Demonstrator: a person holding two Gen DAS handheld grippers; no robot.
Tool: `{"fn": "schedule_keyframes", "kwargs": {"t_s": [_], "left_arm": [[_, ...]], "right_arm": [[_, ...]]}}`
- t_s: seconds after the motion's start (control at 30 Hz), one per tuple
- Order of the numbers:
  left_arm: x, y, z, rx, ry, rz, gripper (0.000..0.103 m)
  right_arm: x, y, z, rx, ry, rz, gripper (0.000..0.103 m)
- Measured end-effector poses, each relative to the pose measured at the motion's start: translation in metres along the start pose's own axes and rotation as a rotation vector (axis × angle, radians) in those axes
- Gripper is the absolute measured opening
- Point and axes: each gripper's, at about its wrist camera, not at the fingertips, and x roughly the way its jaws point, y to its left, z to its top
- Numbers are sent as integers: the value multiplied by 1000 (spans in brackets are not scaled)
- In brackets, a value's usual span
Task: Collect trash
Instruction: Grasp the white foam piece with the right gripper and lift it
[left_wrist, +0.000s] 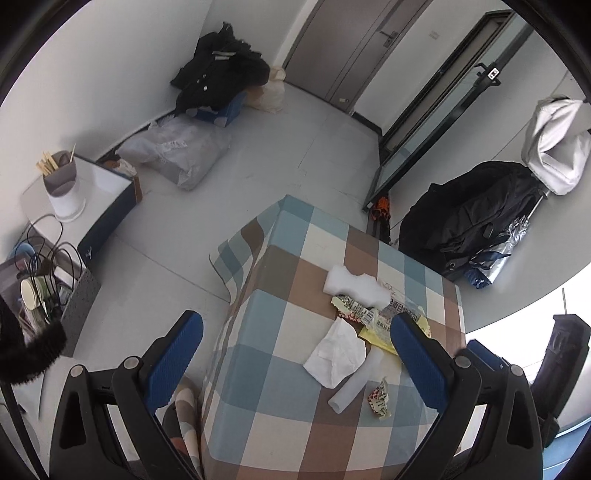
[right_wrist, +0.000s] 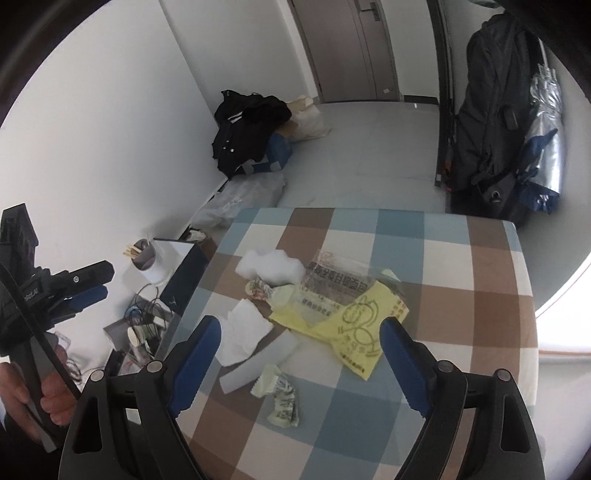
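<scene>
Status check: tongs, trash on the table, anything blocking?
Left tongs and right tongs open, empty, above checked table. Trash pile untouched: tissue, yellow wrapper, foam chunk. Nothing blocking.

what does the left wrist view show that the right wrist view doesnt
Only the left wrist view shows the white garment hanging on the far wall and the sliding glass door.

Only the right wrist view shows the left gripper from the side, the hand holding it, and the yellow bag spread out almost in full.

Both show the checked tablecloth, the white tissue, the white foam piece, the crumpled wrapper, the black coat pile and the chopstick holder. Both grippers are open and empty.
</scene>
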Motion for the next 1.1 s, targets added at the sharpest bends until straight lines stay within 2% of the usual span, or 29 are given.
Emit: {"fn": "schedule_keyframes", "kwargs": {"t_s": [0.17,0.27,0.43,0.57,0.77,0.83,1.03,1.1], "left_arm": [[2,-2,5,-16,10,-27,100],[5,-2,7,-22,18,-18,100],[14,-1,12,-61,62,-54,100],[18,1,15,-80,64,-39,100],[24,10,17,-127,88,-36,100],[25,12,18,-130,83,-11,100],[29,21,20,-173,88,-5,100],[31,24,20,-182,93,-3,100]], "right_arm": [[35,7,20,-19,32,55,88],[56,12,31,-59,50,51,88],[92,17,46,-108,83,68,88],[119,17,51,-111,128,84,88],[135,21,48,-153,182,115,87],[138,21,46,-156,191,126,87],[141,22,43,-176,191,115,81],[142,22,42,-182,197,112,73]]}}
